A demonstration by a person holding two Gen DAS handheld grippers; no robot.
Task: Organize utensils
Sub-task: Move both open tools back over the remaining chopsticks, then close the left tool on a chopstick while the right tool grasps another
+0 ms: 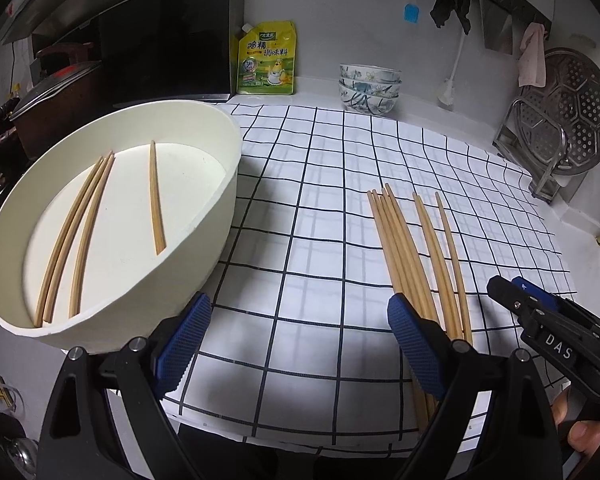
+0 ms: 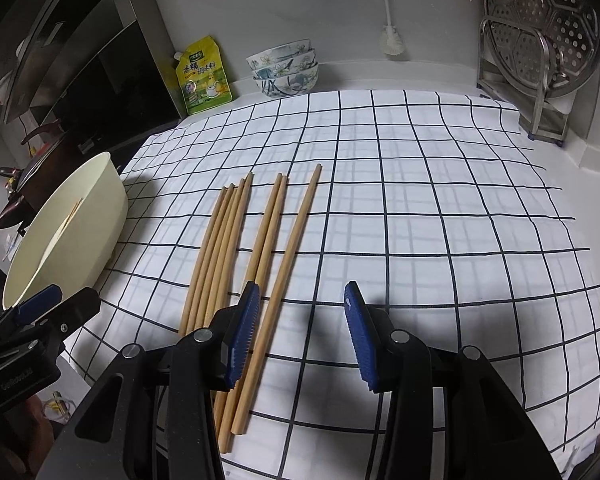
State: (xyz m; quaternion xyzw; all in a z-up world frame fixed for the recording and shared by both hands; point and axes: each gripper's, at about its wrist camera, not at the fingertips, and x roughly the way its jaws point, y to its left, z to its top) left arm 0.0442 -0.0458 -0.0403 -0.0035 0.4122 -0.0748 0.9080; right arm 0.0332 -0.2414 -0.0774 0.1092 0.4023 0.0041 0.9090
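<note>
Several wooden chopsticks (image 1: 416, 256) lie side by side on the checked cloth (image 1: 320, 208); they also show in the right wrist view (image 2: 236, 256). A cream oval tub (image 1: 204, 240) at the left holds several more chopsticks (image 1: 76, 232); the tub shows at the left of the right wrist view (image 2: 80, 220). My left gripper (image 1: 296, 344) is open and empty above the cloth between the tub and the loose chopsticks. My right gripper (image 2: 300, 340) is open and empty, its left finger over the near ends of the chopsticks, the rightmost chopstick (image 2: 292, 248) running between the fingers.
A yellow seasoning pouch (image 1: 266, 58) and stacked patterned bowls (image 1: 370, 86) stand at the back wall. A metal rack with a steamer plate (image 1: 560, 120) stands at the back right. A stove and a lidded pot (image 1: 56, 96) lie left of the tub.
</note>
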